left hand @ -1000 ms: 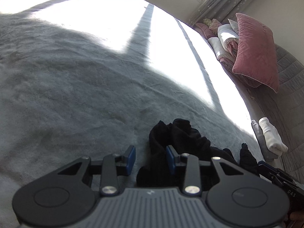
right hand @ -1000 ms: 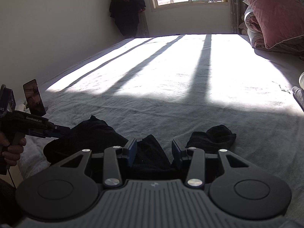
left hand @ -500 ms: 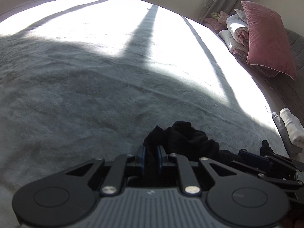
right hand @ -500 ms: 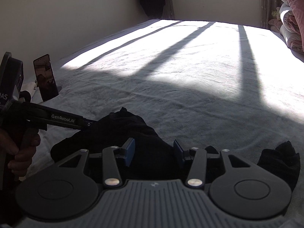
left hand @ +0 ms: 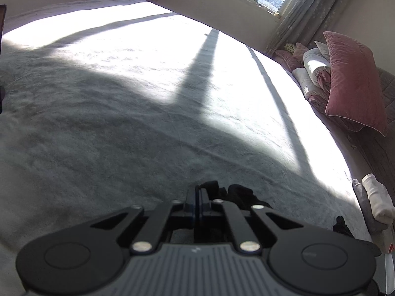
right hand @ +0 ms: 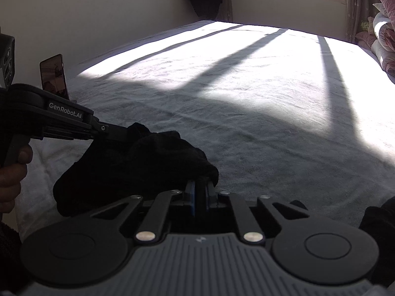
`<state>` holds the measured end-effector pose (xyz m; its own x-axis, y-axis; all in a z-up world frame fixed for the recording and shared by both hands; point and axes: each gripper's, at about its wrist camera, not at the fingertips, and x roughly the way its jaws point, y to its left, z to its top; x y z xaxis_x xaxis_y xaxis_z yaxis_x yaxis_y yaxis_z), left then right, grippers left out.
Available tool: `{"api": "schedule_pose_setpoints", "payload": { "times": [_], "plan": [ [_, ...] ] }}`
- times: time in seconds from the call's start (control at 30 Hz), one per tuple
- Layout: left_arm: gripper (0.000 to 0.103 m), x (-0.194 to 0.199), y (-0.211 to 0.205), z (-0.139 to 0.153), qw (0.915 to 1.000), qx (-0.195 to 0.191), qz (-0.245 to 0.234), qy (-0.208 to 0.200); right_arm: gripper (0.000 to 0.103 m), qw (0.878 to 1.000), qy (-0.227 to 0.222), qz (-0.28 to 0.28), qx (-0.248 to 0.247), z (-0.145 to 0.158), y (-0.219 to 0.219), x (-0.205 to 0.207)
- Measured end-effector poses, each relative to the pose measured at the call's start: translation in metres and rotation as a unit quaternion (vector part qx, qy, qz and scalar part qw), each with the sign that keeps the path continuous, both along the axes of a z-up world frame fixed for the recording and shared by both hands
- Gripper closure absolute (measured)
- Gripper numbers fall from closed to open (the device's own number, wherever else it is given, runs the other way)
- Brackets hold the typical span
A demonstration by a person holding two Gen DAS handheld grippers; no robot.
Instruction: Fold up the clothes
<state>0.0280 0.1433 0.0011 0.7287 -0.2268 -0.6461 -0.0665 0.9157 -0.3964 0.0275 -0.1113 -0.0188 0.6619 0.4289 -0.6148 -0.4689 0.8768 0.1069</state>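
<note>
Crumpled black fabric garment (right hand: 138, 170): lower left of the right wrist view, on my grey bedspread (right hand: 246, 113). My right gripper (right hand: 200, 192): blue pads nearly together, pinching the garment's edge. My left gripper (left hand: 200, 197): jaws clamped on the same cloth; in the right view it enters from the left (right hand: 118, 129). Garment shape unreadable in shadow; another dark cloth (right hand: 380, 219) cut off lower right.

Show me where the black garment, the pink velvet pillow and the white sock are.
black garment (right hand: 138, 162), right wrist view, middle of bunched cloth
pink velvet pillow (left hand: 353, 79), left wrist view, front face
white sock (left hand: 379, 201), left wrist view, middle
</note>
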Motion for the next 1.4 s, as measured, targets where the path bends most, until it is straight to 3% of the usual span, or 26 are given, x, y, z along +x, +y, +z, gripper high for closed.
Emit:
{"api": "schedule_pose_setpoints", "payload": {
  "times": [0.17,0.33,0.43,0.47,0.5,0.53,0.73,0.83,0.87,0.9,0.93,1.07,1.13,1.2,1.3,1.4],
  "plan": [
    [0.101,-0.004,0.011,0.013,0.9978,-0.047,0.005,-0.046,0.095,0.998,-0.038,-0.041,0.009,0.017,-0.023,0.0],
    [0.101,-0.003,0.002,0.019,0.992,-0.102,-0.035,-0.066,0.09,0.997,-0.024,-0.057,0.036,0.023,-0.04,0.002],
    [0.101,0.0,-0.006,0.018,0.9813,-0.162,-0.081,-0.066,0.069,0.996,-0.017,-0.044,0.075,0.025,-0.046,-0.002],
    [0.101,0.002,-0.009,0.018,0.9771,-0.181,-0.091,-0.066,0.049,0.995,-0.018,-0.033,0.093,0.027,-0.047,-0.004],
    [0.101,0.002,-0.012,0.018,0.9734,-0.194,-0.102,-0.068,0.042,0.994,-0.019,-0.023,0.109,0.028,-0.045,-0.006],
    [0.101,0.002,-0.016,0.019,0.9704,-0.203,-0.111,-0.071,0.041,0.992,-0.017,-0.011,0.121,0.03,-0.044,-0.009],
    [0.101,0.004,-0.04,0.023,0.9548,-0.232,-0.168,-0.079,0.041,0.985,0.008,0.044,0.166,0.03,-0.027,-0.017],
    [0.101,0.003,-0.051,0.023,0.9476,-0.237,-0.197,-0.083,0.042,0.983,0.009,0.032,0.178,0.032,-0.029,-0.014],
    [0.101,0.001,-0.054,0.024,0.9461,-0.235,-0.205,-0.087,0.056,0.983,0.006,0.022,0.18,0.034,-0.033,-0.012],
    [0.101,0.0,-0.056,0.025,0.9455,-0.23,-0.211,-0.091,0.082,0.983,0.002,0.011,0.182,0.036,-0.036,-0.01],
    [0.101,-0.001,-0.058,0.025,0.9459,-0.225,-0.214,-0.094,0.091,0.983,-0.001,0.001,0.184,0.038,-0.04,-0.008],
    [0.098,-0.002,-0.051,0.024,0.9544,-0.199,-0.201,-0.094,0.093,0.98,-0.014,-0.041,0.192,0.046,-0.055,0.0],
    [0.085,-0.001,-0.044,0.021,0.9614,-0.187,-0.184,-0.083,0.093,0.978,-0.021,-0.062,0.196,0.05,-0.062,0.005],
    [0.064,-0.001,-0.038,0.018,0.9689,-0.167,-0.167,-0.075,0.093,0.976,-0.027,-0.082,0.2,0.054,-0.07,0.009],
    [0.055,0.001,-0.036,0.012,0.9766,-0.129,-0.161,-0.061,0.093,0.971,-0.041,-0.112,0.206,0.061,-0.086,0.015],
    [0.047,0.004,-0.042,0.004,0.9791,-0.103,-0.172,-0.037,0.093,0.966,-0.051,-0.138,0.215,0.063,-0.103,0.02]
  ]
}}
